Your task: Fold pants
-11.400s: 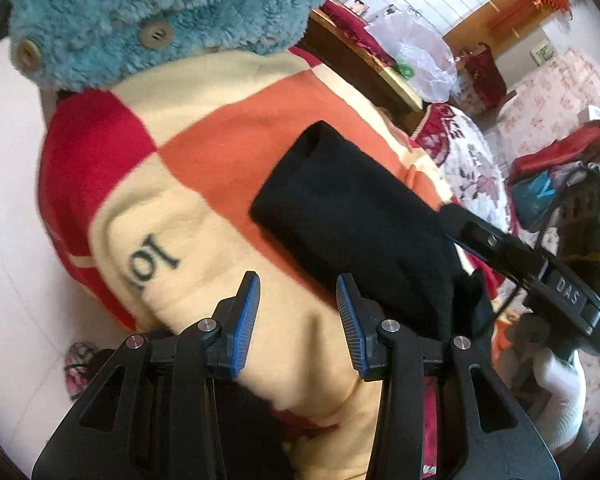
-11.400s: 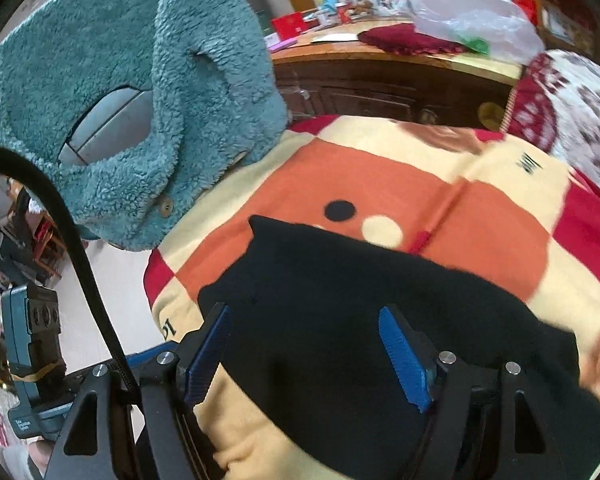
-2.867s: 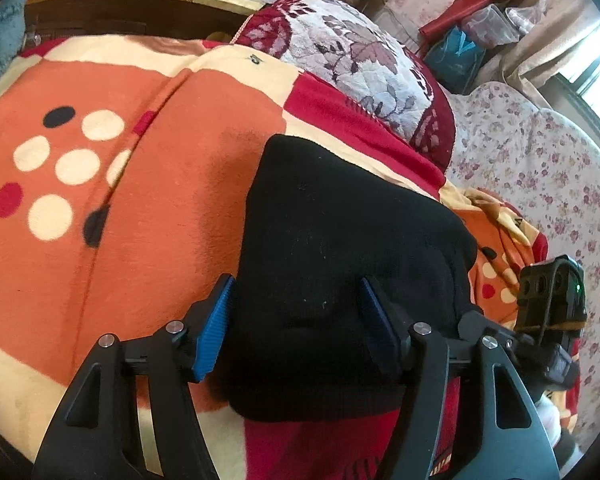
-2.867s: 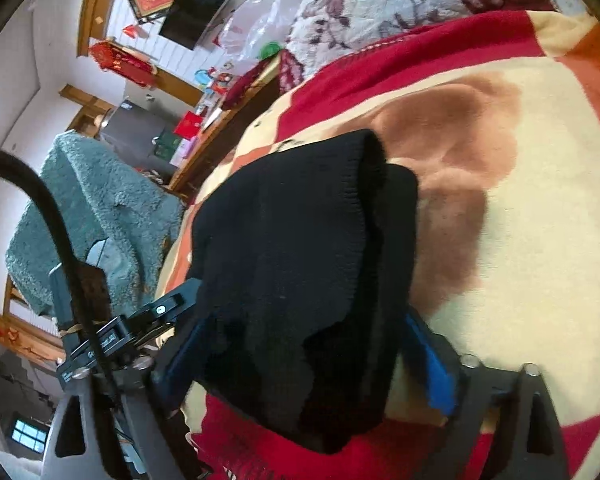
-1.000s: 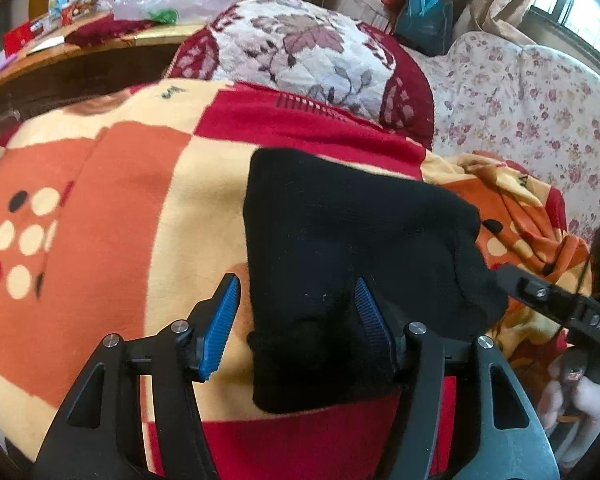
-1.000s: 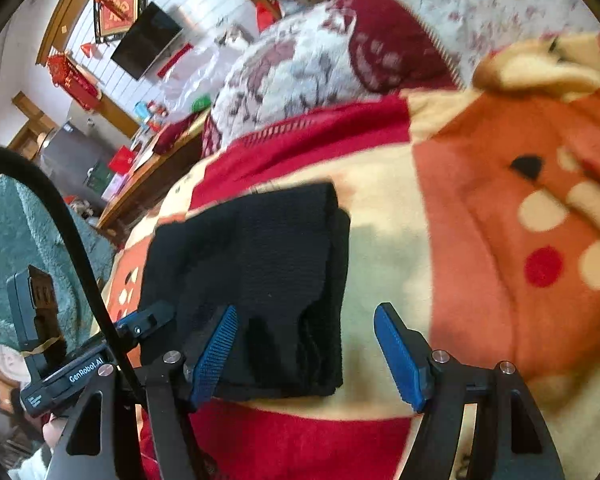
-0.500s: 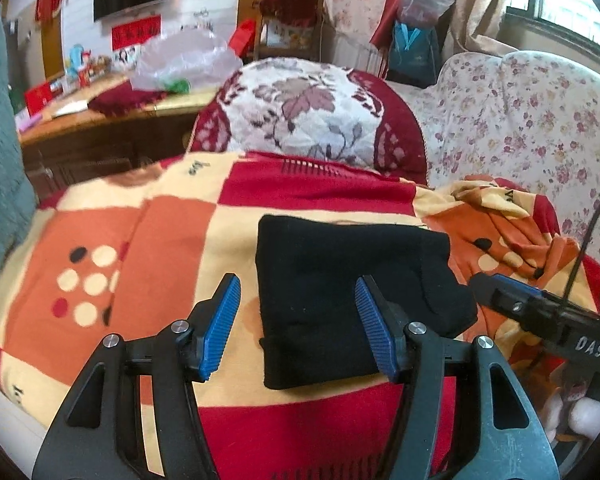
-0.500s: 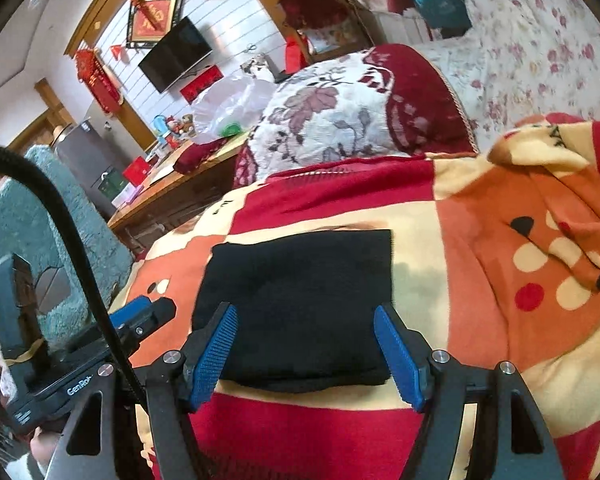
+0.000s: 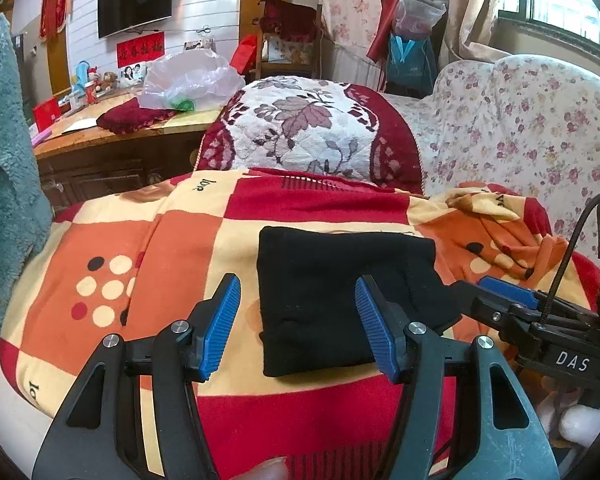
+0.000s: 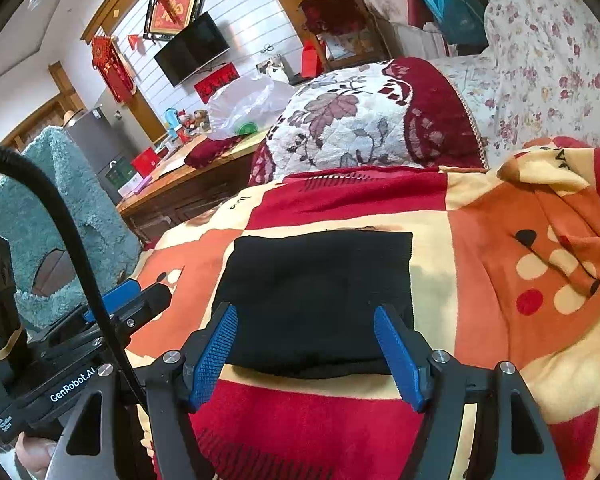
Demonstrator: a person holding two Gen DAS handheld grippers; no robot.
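The black pants (image 9: 340,288) lie folded into a compact rectangle on the red, orange and cream blanket (image 9: 160,248). They also show in the right wrist view (image 10: 320,296). My left gripper (image 9: 298,324) is open and empty, held above the near edge of the pants without touching them. My right gripper (image 10: 310,350) is open and empty, raised just before the near edge of the pants. Each gripper shows at the side of the other's view: the right one (image 9: 508,300), the left one (image 10: 128,300).
A red and white quilted cushion (image 9: 308,132) lies behind the blanket. A floral sofa (image 9: 520,120) stands at the right. A teal fleece garment (image 9: 4,184) hangs at the left. A wooden desk (image 9: 112,148) with a plastic bag (image 9: 192,76) stands at the back.
Both grippers have let go of the folded pants and pulled back and up. The pants now lie flat on the blanket, farther from both cameras.
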